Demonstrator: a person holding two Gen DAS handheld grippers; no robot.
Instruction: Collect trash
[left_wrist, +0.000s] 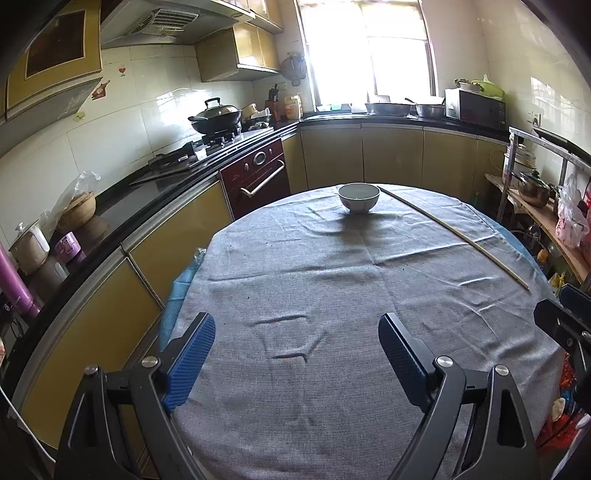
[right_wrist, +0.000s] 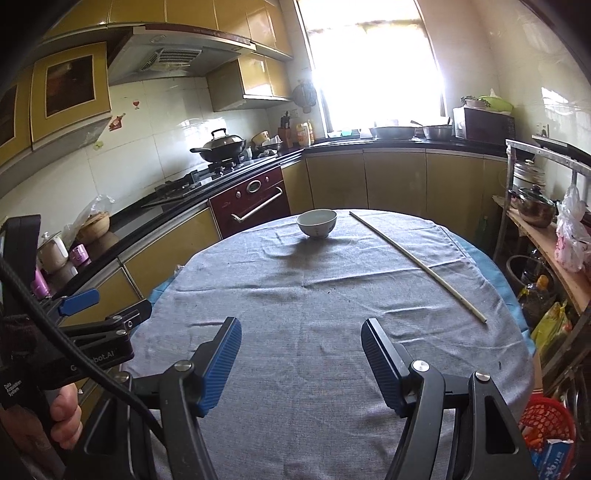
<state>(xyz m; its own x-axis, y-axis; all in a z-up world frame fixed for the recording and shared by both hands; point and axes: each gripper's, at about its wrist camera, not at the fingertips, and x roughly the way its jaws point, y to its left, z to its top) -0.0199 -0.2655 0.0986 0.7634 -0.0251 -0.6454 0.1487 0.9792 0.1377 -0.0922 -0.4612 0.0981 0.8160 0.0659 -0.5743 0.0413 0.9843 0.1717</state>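
Note:
A round table under a grey cloth (left_wrist: 332, 288) (right_wrist: 314, 295) fills both views. At its far side stands a white bowl (left_wrist: 358, 197) (right_wrist: 317, 223). To the right of the bowl a long thin pale stick (left_wrist: 454, 236) (right_wrist: 417, 264) lies on the cloth, running toward the table's right edge. My left gripper (left_wrist: 297, 328) hangs open above the near part of the cloth, nothing between its blue pads. My right gripper (right_wrist: 301, 332) is open too, above the near cloth, also empty. In the right wrist view the left gripper's body (right_wrist: 92, 332) shows at the left, with a hand (right_wrist: 64, 417) on its grip.
Yellow kitchen cabinets with a black counter (left_wrist: 155, 184) run along the left and back, with a wok (left_wrist: 216, 118) on the stove and a dark red oven (left_wrist: 255, 177). A shelf rack (right_wrist: 546, 221) with pots and bags stands right of the table. A red basket (right_wrist: 546, 421) sits low on the right.

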